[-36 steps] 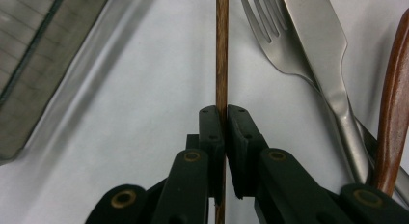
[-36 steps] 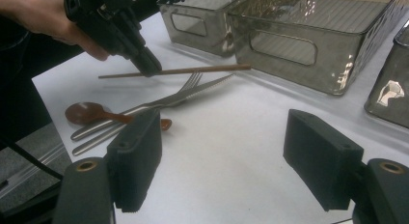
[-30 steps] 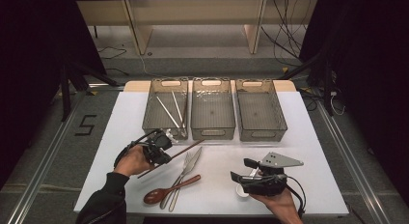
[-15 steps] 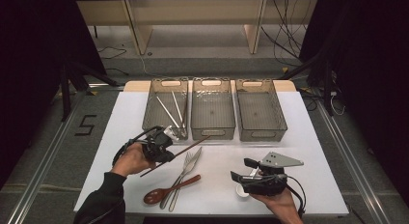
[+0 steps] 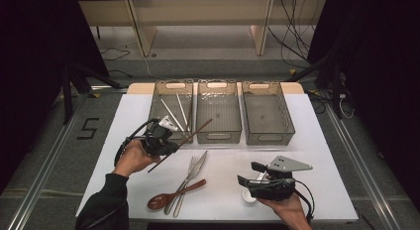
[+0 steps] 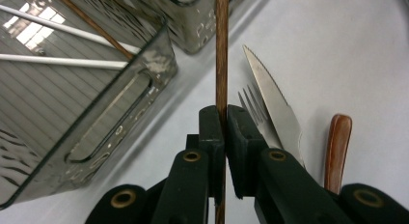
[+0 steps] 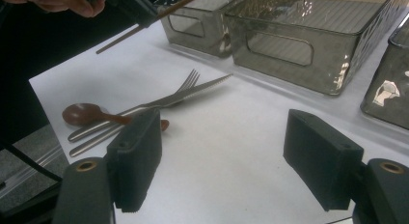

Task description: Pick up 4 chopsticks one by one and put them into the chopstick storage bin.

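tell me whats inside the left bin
The left bin holds two white chopsticks and a brown one lying on its floor. Its near corner is covered by the left gripper and held brown chopstick.

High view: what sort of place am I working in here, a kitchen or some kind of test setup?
Most likely a lab recording station, not a kitchen: a white table ringed by black curtains, loose cables on the floor behind, and three identical clear bins lined up for sorting cutlery.

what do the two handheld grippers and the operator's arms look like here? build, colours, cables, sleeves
Both are black. The left gripper trails a looping black cable. The right gripper carries a grey three-cornered plate on top and a black cable behind. Their jaws are thick black rectangular blocks on arms with brass-coloured pivot rings. A dark sleeve covers the left forearm.
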The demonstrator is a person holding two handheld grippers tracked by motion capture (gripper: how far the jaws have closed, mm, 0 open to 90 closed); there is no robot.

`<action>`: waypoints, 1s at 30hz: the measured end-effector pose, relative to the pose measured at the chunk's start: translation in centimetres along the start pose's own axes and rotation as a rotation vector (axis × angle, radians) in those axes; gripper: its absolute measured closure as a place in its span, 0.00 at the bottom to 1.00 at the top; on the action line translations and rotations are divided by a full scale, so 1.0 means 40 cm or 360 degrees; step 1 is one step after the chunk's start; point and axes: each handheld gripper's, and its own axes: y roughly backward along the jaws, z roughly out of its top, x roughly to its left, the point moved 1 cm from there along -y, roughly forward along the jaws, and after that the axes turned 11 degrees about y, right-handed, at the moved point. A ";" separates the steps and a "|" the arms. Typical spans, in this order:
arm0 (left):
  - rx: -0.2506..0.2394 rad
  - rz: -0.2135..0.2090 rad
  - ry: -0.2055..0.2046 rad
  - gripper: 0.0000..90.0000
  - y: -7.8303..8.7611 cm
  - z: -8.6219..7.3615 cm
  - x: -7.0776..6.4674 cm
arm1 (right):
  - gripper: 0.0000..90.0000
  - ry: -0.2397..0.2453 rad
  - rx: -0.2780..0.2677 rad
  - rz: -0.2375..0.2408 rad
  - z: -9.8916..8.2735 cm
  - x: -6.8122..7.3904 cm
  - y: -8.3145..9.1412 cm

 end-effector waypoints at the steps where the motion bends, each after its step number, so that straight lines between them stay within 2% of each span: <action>1: -0.0014 0.0004 0.0005 0.94 0.003 0.003 0.004 | 0.34 0.0001 0.0002 0.0001 0.000 0.000 0.000; 9: -0.0103 0.0050 0.0134 0.94 0.005 0.026 0.066 | 0.34 -0.0004 0.0001 0.0002 -0.001 0.000 -0.001; 14: -0.0144 0.0082 0.0184 0.94 0.013 0.042 0.094 | 0.34 -0.0004 0.0000 0.0002 -0.001 -0.001 -0.001; 22: -0.0201 0.0098 0.0210 0.94 0.030 0.073 0.118 | 0.34 -0.0001 -0.0001 0.0005 0.000 0.000 -0.001; 30: -0.0238 0.0162 0.0206 0.94 0.036 0.111 0.140 | 0.34 -0.0004 0.0001 0.0004 -0.001 -0.001 -0.001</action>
